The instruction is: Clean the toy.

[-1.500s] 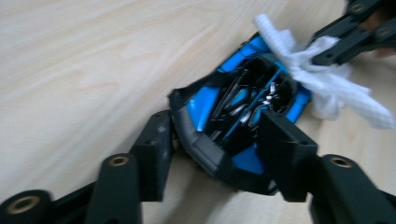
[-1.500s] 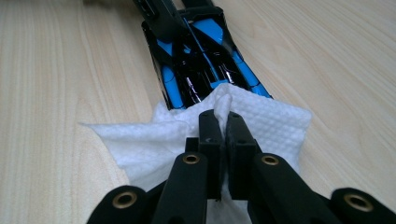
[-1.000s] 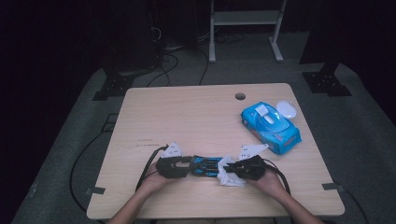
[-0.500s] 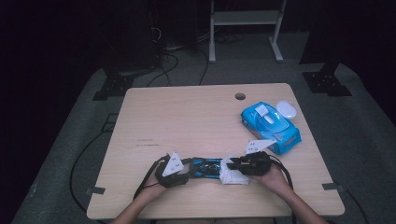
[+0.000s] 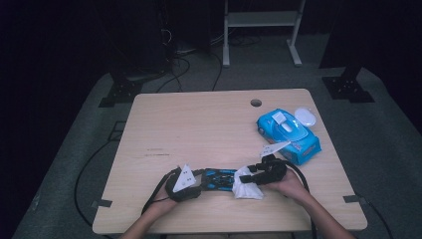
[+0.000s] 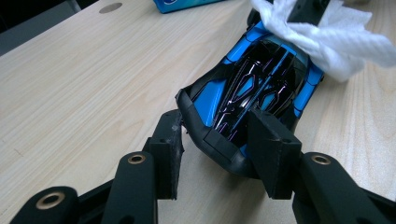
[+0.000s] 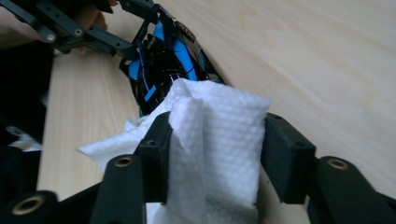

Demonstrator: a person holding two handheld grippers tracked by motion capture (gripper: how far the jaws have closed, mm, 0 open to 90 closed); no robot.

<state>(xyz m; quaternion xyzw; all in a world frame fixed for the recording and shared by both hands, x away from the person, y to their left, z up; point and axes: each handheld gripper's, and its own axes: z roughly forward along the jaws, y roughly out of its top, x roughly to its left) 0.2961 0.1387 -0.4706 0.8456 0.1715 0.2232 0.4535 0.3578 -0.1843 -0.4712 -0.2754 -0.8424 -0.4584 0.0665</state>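
Note:
A blue and black toy car [image 5: 219, 179] lies near the table's front edge. My left gripper [image 5: 200, 183] is shut on one end of it, and in the left gripper view both pads [image 6: 273, 154] sit against the car [image 6: 252, 88]. A crumpled white wipe [image 5: 247, 185] rests on the car's other end [image 7: 163, 60]. My right gripper [image 5: 250, 175] is at the wipe. Its jaws have just been opening, and the wipe [image 7: 219, 135] stands loosely between them without being squeezed.
A blue pack of wipes [image 5: 291, 134] lies at the right of the table, with a white tab sticking out toward my right hand. A white round lid [image 5: 306, 117] sits beside it. A cable hole [image 5: 256, 103] is near the far edge. Cables trail off the front corners.
My right gripper has shifted slightly at the car's end and its jaws have spread apart around the wipe. The left gripper and the car have stayed put.

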